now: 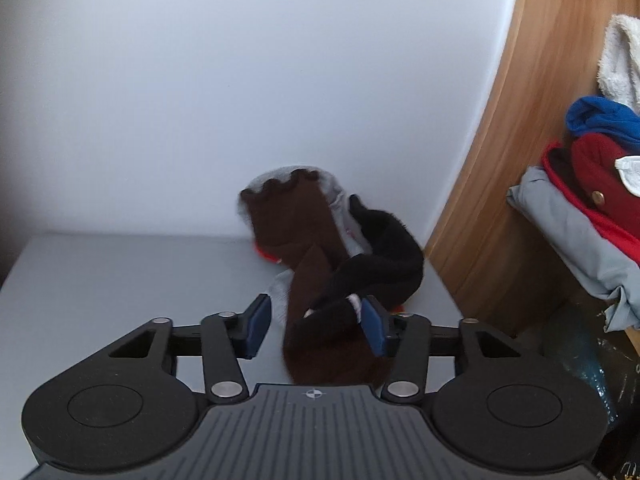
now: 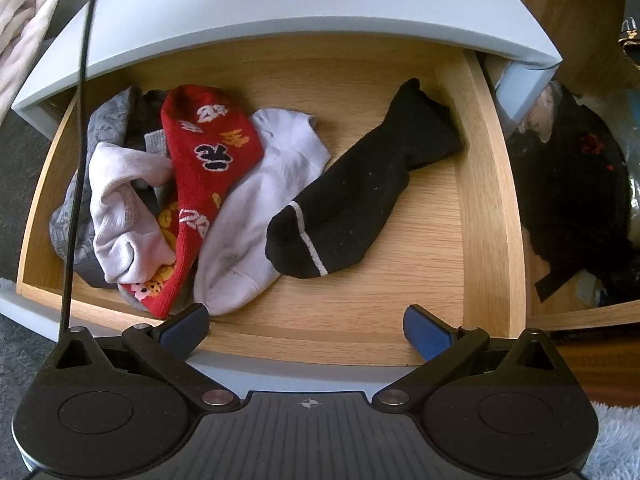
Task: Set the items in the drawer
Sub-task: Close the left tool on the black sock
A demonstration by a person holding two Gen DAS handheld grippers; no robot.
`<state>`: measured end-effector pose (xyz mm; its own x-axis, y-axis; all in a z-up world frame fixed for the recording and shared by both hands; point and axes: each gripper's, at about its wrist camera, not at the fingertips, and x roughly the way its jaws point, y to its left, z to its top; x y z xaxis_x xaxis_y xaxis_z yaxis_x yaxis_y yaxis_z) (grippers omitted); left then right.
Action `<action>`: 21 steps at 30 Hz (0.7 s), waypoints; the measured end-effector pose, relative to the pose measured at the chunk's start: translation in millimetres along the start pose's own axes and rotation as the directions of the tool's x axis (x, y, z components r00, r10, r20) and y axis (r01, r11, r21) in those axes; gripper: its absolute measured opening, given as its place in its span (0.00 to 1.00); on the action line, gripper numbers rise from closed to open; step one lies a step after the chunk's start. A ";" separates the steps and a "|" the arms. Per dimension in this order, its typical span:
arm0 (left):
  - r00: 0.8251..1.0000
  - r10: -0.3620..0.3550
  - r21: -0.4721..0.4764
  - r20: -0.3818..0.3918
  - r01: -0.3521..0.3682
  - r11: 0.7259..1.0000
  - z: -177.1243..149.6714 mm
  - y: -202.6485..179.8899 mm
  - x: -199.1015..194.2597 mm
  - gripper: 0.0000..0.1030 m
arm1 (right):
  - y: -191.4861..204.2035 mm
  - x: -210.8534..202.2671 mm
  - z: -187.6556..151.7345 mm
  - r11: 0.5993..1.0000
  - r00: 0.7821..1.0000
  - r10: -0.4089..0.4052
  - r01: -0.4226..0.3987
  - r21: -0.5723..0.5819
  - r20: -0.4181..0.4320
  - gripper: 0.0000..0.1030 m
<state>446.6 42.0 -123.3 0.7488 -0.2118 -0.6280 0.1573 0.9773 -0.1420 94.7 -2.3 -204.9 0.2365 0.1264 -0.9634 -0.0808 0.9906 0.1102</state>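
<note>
A heap of socks lies on the pale grey cabinet top (image 1: 120, 280) against the wall: a brown sock (image 1: 288, 224), a black sock (image 1: 392, 256) and a grey sock (image 1: 336, 196). My left gripper (image 1: 316, 320) straddles the near end of the brown sock; the right pad touches it and the left pad stands just clear. In the right wrist view the wooden drawer (image 2: 480, 200) is pulled out. It holds a black sock with a white stripe (image 2: 352, 208), a white sock (image 2: 264, 208), a red patterned sock (image 2: 208, 168) and other socks. My right gripper (image 2: 306, 328) hangs open over the drawer's front edge, holding nothing.
A wooden panel (image 1: 520, 160) rises right of the sock heap, with folded grey, red and blue clothes (image 1: 592, 200) beyond it. A black cable (image 2: 78, 160) hangs across the drawer's left side. A dark bag (image 2: 572, 200) sits right of the drawer.
</note>
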 end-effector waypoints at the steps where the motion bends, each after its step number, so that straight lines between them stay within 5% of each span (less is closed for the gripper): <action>1: 1.000 -0.006 0.028 0.000 0.006 1.000 0.8 -3.8 3.5 0.47 | 0.6 0.5 0.3 1.000 1.000 -0.002 0.002 0.000 -0.002 1.00; 7: 1.000 -0.016 0.081 -0.015 0.017 0.997 -0.1 -16.8 18.7 0.45 | 1.0 2.0 1.1 1.000 1.000 0.005 -0.005 -0.009 -0.007 1.00; 9: 0.999 -0.024 0.076 -0.040 0.027 0.997 -1.9 -16.7 22.2 0.28 | 2.0 1.9 0.9 1.000 1.000 0.003 -0.003 -0.016 -0.003 1.00; 12: 0.997 -0.051 0.035 -0.051 0.053 0.998 -8.6 -9.4 19.2 0.15 | 2.6 1.8 0.7 1.000 1.000 0.002 -0.002 -0.023 0.001 1.00; 21: 0.995 -0.074 0.071 -0.070 0.079 0.994 -36.9 3.2 -32.0 0.14 | 5.7 4.4 3.0 0.998 1.000 0.027 -0.027 -0.050 0.002 1.00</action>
<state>399.3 51.7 -131.8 0.6885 -0.2835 -0.6676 0.2613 0.9556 -0.1362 98.2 4.0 -207.8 0.2364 0.1530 -0.9595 -0.1357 0.9830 0.1233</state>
